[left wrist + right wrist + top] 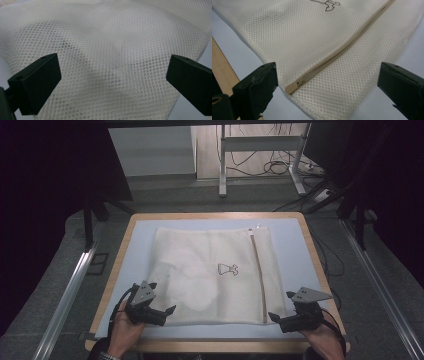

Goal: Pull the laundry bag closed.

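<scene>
A cream mesh laundry bag (200, 265) lies flat on the pale blue mat (292, 250). A beige zipper (257, 270) runs along its right side, and a small dark logo (227, 268) sits near the middle. The zipper (342, 48) looks closed, with its pull (292, 88) at the near end. A paler patch (197, 292) shows through the mesh at the front left. My left gripper (162, 297) stands open at the bag's near left corner, its jaws either side of the mesh (112, 57). My right gripper (280, 305) is open at the near right corner, straddling the zipper's end.
The mat covers a wooden table (220, 215), whose edge (222, 65) shows close to my right gripper. Beyond the table are desk legs (222, 165) and cables (280, 167) on the floor. Metal rails (70, 290) run along both sides.
</scene>
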`<state>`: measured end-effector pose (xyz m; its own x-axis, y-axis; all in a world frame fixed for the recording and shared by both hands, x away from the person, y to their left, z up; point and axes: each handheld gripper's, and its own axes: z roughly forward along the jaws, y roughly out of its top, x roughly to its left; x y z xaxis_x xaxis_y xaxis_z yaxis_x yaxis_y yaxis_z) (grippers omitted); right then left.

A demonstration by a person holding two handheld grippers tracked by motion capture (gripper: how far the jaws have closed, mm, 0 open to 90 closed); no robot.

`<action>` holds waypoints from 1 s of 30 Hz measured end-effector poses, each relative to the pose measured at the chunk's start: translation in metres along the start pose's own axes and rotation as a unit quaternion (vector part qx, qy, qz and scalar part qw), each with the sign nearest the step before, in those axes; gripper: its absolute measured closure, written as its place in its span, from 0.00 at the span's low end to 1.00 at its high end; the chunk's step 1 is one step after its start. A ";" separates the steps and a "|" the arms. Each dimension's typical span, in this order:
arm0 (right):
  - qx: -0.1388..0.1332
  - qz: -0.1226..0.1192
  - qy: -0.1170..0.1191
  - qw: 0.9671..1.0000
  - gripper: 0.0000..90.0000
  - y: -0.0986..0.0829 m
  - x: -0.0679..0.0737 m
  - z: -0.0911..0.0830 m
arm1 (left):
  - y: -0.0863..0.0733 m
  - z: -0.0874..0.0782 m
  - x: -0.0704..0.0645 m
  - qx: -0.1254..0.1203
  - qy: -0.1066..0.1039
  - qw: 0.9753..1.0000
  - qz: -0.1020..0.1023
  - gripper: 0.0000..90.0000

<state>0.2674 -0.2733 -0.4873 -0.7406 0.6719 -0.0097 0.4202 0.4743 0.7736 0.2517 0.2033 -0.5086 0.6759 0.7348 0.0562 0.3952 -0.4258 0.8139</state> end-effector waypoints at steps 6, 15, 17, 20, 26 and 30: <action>0.014 -0.004 0.004 1.000 0.03 0.001 0.005 0.006 | 0.000 0.001 0.000 0.003 0.002 1.000 0.003 0.00; 0.039 -0.021 -0.007 0.999 0.05 0.006 0.015 0.013 | 0.000 0.002 -0.001 0.008 0.001 1.000 0.005 0.00; 0.042 -0.018 -0.008 0.999 0.07 0.007 0.016 0.014 | 0.000 0.002 -0.001 0.009 0.002 1.000 0.006 0.00; 0.043 -0.021 -0.007 0.999 0.10 0.008 0.016 0.015 | 0.000 0.002 -0.001 0.009 0.002 1.000 0.006 0.00; 0.059 -0.044 0.003 0.997 0.28 0.008 0.020 0.017 | 0.000 0.004 -0.001 0.011 0.003 1.000 0.008 0.00; 0.067 -0.061 0.005 0.996 0.36 0.008 0.023 0.019 | 0.000 0.004 -0.001 0.013 0.003 1.000 0.009 0.00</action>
<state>0.2633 -0.2434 -0.4934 -0.7954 0.5993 -0.0903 0.3931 0.6237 0.6756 0.2531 0.2001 -0.5108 0.6792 0.7301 0.0744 0.3990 -0.4524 0.7976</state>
